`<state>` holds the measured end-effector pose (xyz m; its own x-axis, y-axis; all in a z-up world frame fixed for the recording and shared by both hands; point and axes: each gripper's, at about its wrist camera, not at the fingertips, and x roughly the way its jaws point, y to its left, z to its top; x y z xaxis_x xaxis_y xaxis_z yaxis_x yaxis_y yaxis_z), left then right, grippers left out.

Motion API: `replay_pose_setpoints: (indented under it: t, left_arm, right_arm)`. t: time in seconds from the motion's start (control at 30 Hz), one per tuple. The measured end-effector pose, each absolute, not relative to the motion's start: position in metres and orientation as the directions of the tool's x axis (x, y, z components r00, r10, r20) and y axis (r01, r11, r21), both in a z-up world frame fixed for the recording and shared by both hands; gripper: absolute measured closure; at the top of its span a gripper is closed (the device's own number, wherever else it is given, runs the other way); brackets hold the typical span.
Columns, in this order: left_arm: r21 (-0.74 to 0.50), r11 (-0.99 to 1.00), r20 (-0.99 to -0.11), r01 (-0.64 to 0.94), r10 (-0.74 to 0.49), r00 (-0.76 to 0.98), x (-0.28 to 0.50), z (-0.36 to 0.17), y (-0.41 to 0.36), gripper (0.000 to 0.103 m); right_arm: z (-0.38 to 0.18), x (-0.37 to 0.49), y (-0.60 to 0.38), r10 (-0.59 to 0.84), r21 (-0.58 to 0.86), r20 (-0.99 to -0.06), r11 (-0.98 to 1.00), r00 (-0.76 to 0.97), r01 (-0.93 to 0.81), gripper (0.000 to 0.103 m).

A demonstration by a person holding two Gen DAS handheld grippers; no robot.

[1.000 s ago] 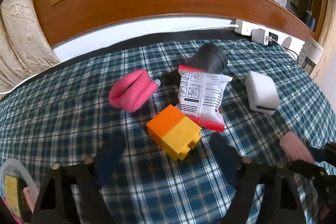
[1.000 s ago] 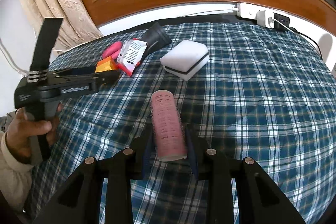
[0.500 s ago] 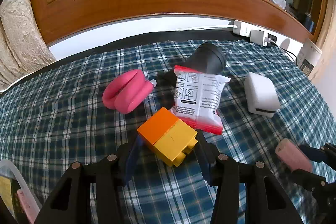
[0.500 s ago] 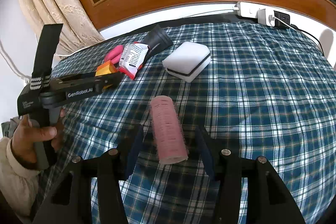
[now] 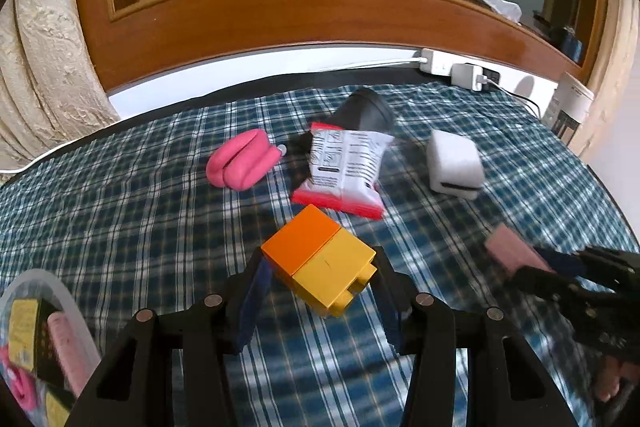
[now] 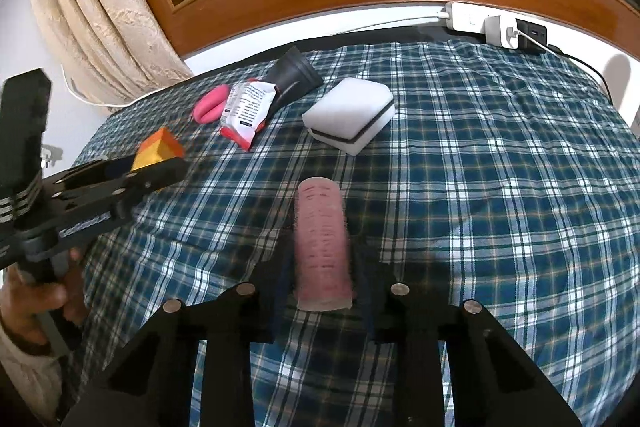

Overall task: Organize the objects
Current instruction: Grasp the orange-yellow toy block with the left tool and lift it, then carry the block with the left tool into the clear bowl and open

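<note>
Blue plaid cloth (image 5: 120,211) covers the table, which runs back to a wood-framed window (image 5: 320,7) with a cream curtain (image 5: 44,67) at its left end. At the near left corner we see a clear round container (image 5: 66,301); inside it lie a pale pink roller, a yellow-and-black box and something bright pink. Our left gripper (image 5: 320,291) has its fingers (image 5: 254,301) closed against the sides of the orange-and-yellow block (image 5: 320,267), orange half pointing toward the window, and from the right wrist view the block seems lifted off the cloth. Our right gripper (image 6: 322,279) clamps the pink hair roller (image 6: 322,243), whose long axis runs straight away from us toward the far edge. Near the far edge sit a folded pink pouch (image 5: 242,165), a white snack packet with red ends (image 5: 346,173) leaning on a black cup (image 5: 366,111) tipped on its side, and a white sponge with a dark stripe (image 6: 348,115). The packet carries black print too small for us to read. A white power strip (image 6: 468,17) with plugged chargers lies on the sill behind the table.
</note>
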<state>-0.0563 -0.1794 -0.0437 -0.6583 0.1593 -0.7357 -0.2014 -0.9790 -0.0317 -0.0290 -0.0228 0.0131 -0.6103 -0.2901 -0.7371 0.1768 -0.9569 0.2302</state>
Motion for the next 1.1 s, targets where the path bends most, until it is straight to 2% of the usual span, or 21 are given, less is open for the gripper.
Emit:
replay_pose_setpoints:
  t: [0.37,1.1]
  left_arm:
    - [-0.045,-0.979,-0.704,-0.2,0.173,-0.689,-0.02,-0.025,-0.187,0.051]
    - [-0.073,-0.996,-0.646,-0.054,0.089,-0.758,0.04,-0.006,-0.269,0.051]
  right_arm:
    - [0.018,-0.023,-0.023,-0.297,0.235,-0.707,-0.955,-0.642,0.182,0.073]
    - [0.015,-0.015,-0.029,-0.31,0.277,-0.705,-0.948,-0.638,0.155,0.073]
